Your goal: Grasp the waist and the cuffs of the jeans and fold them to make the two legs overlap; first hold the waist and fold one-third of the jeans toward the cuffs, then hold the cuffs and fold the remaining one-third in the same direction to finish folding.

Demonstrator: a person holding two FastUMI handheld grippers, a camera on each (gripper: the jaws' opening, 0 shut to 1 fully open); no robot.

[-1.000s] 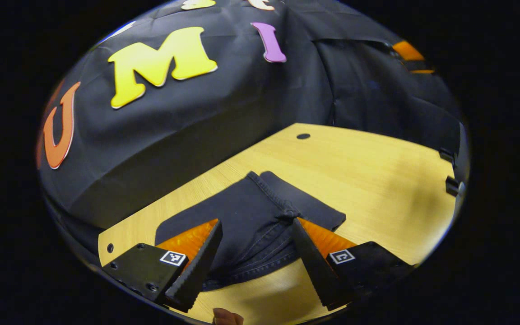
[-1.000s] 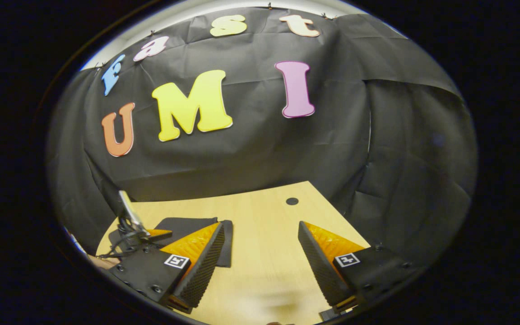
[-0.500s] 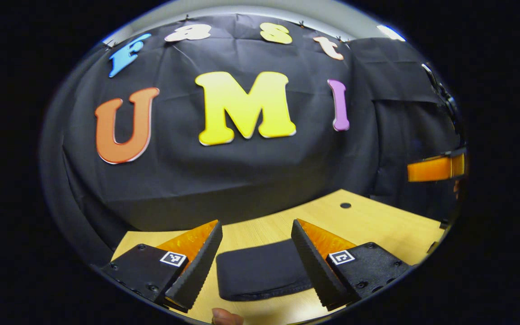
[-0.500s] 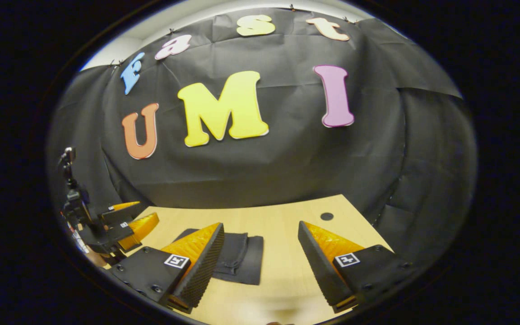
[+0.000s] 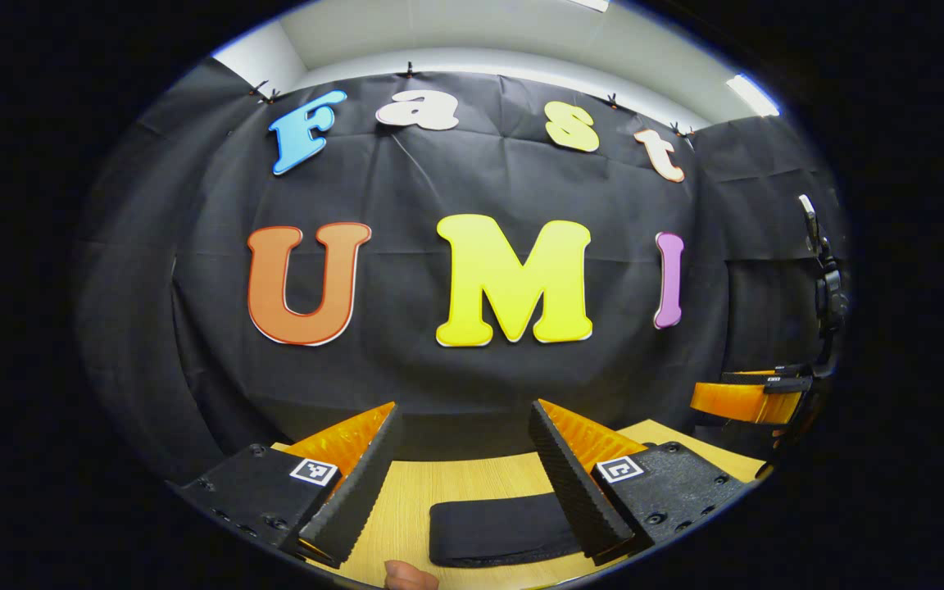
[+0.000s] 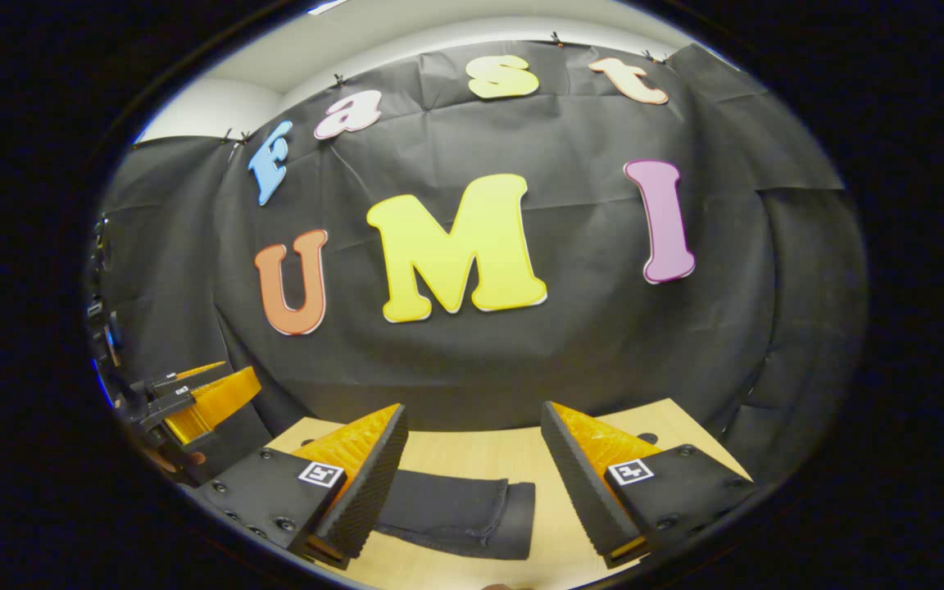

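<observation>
The dark jeans (image 5: pixel 496 528) lie folded into a compact flat bundle on the wooden table (image 5: pixel 456 483), low in the left gripper view between my fingers. My left gripper (image 5: pixel 460 483) is open, raised above the bundle, holding nothing. In the right gripper view the folded jeans (image 6: pixel 456 512) rest to the lower left, partly behind my left finger. My right gripper (image 6: pixel 472 483) is open and empty, lifted off the table. The left gripper (image 6: pixel 201 397) appears at the left edge of the right gripper view; the right gripper (image 5: pixel 746 397) appears at the right edge of the left gripper view.
The table (image 6: pixel 521 447) has a round cable hole (image 6: pixel 646 437) near its far right corner. The black cloth wall (image 5: pixel 456 385) hangs close behind the table. A fingertip (image 5: pixel 408 576) shows at the bottom of the left gripper view.
Both grippers have risen and tilted up away from the jeans, which now sit lower and smaller in both views. The left gripper moved off the bundle; both stay open.
</observation>
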